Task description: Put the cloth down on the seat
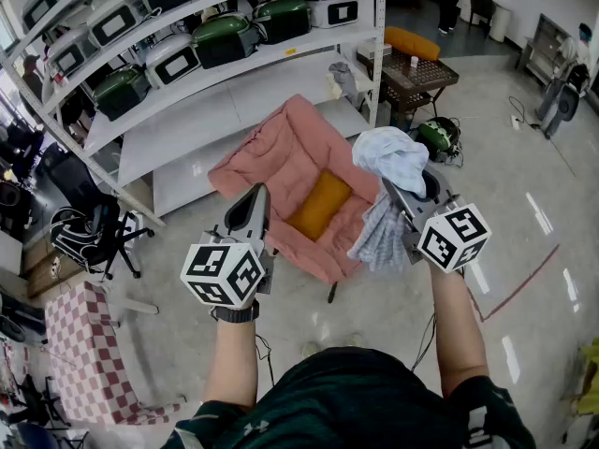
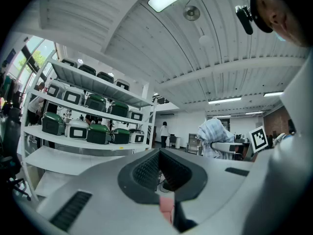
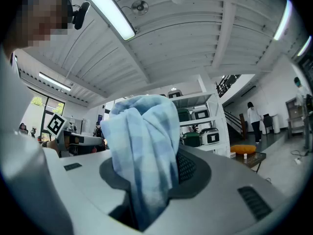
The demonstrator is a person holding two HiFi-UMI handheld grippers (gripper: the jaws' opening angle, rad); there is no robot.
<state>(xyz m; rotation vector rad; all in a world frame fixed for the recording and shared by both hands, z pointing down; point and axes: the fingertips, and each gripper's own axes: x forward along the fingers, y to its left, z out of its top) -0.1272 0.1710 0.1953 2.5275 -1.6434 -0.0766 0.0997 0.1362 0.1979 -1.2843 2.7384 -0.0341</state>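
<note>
A light blue checked cloth [image 1: 391, 155] bunches above the jaws of my right gripper [image 1: 398, 195], and its tail hangs down beside them. In the right gripper view the cloth [image 3: 144, 146] fills the gap between the jaws, which are shut on it. My left gripper [image 1: 256, 202] hangs to the left at about the same height, its jaws together with nothing in them; they meet in the left gripper view [image 2: 159, 156]. Below both stands a pink armchair [image 1: 281, 143] with an orange cushion [image 1: 320, 204] on its seat. The cloth is in the air above the chair's right side.
White shelving [image 1: 234, 92] with green and white appliances runs behind the armchair. A checked chair [image 1: 84, 344] and a black office chair [image 1: 89, 227] stand at the left. A small table [image 1: 421, 71] is at the back right. A red line [image 1: 524, 283] marks the glossy floor.
</note>
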